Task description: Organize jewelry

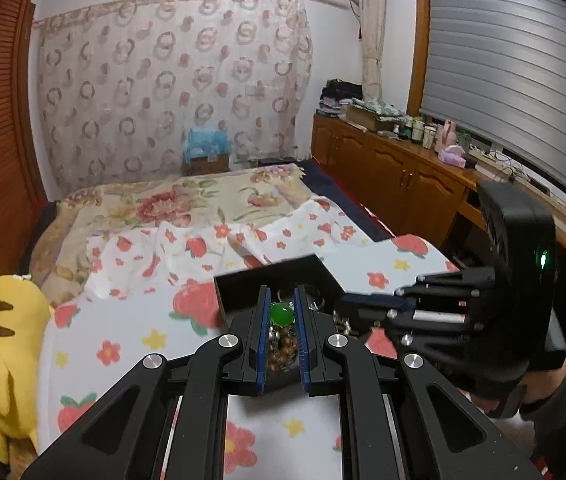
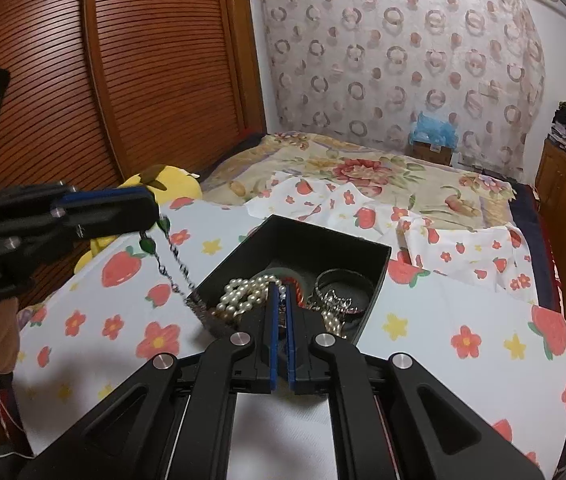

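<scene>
Blue-padded left gripper (image 1: 282,300) pinches a green-stoned necklace (image 1: 281,314) above the black box (image 1: 267,276) on the flowered sheet (image 1: 131,320). From the right wrist, the right gripper (image 2: 281,292) is nearly closed over pearls (image 2: 243,294) in the box, nipping something too small to tell; the necklace chain trails from the left gripper to the box's rim.

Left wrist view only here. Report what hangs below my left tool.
Observer: A chain with green stones hangs from the left tool down to the black box's left edge.
Operator: List the box contents.
Observer: Pearl strand at left, dark bangles at right.
Operator: Report the right tool.
Observer: The right tool is shut on a thin beaded piece over the box.
</scene>
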A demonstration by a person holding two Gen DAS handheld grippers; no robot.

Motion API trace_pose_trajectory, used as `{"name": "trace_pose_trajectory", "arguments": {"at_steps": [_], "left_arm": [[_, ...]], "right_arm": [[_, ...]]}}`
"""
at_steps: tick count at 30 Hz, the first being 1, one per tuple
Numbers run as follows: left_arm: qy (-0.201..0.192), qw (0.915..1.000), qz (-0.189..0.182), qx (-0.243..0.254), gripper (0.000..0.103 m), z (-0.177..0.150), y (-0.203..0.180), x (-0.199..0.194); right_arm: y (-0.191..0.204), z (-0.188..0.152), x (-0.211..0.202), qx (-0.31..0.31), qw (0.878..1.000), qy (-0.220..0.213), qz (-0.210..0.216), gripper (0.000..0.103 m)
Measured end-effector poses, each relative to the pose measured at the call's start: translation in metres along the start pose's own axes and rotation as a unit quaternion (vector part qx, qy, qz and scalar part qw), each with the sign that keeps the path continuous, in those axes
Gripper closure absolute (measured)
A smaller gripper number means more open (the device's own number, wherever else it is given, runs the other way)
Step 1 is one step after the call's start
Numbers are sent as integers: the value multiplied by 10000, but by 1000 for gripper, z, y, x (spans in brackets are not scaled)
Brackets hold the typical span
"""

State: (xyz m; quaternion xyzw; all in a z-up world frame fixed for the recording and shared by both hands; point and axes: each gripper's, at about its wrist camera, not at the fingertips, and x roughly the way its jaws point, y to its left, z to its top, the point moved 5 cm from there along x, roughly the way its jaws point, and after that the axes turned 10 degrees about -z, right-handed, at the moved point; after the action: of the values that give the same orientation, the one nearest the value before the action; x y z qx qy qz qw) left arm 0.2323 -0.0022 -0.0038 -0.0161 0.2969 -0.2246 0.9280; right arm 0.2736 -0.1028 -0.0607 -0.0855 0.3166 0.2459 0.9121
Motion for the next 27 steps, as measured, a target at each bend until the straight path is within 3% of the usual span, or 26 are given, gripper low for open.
{"name": "trace_pose_trajectory", "arguments": {"at_steps": [5, 8, 18, 19, 20, 24, 26, 27], "left_arm": [[-2, 9998, 37, -170, 92, 7, 11, 13], [46, 9996, 27, -266, 92, 5, 18, 22], [107, 9994, 130, -309, 91, -4, 21, 33], [106, 9994, 157, -300, 87, -5, 20, 32], [108, 9993, 210, -289, 75, -4, 21, 32], [51, 9983, 539, -196, 45, -12, 20, 26], [1, 9973, 696, -216, 18, -19, 19, 21], [-9, 9970, 738, -234, 15, -22, 18, 19]], "right_arm": [[-8, -2, 7, 122, 9999, 85, -57, 96], [-12, -4, 8, 184, 9998, 87, -45, 75], [-16, -17, -9, 234, 9996, -13, -147, 75], [-16, -19, -11, 239, 9996, -14, -172, 75], [-16, -22, -14, 265, 9994, -26, -220, 75], [-18, -34, -29, 395, 9983, -98, -423, 75], [-19, -39, -37, 443, 9975, -139, -530, 75], [-18, -43, -42, 480, 9969, -185, -594, 75]]}}
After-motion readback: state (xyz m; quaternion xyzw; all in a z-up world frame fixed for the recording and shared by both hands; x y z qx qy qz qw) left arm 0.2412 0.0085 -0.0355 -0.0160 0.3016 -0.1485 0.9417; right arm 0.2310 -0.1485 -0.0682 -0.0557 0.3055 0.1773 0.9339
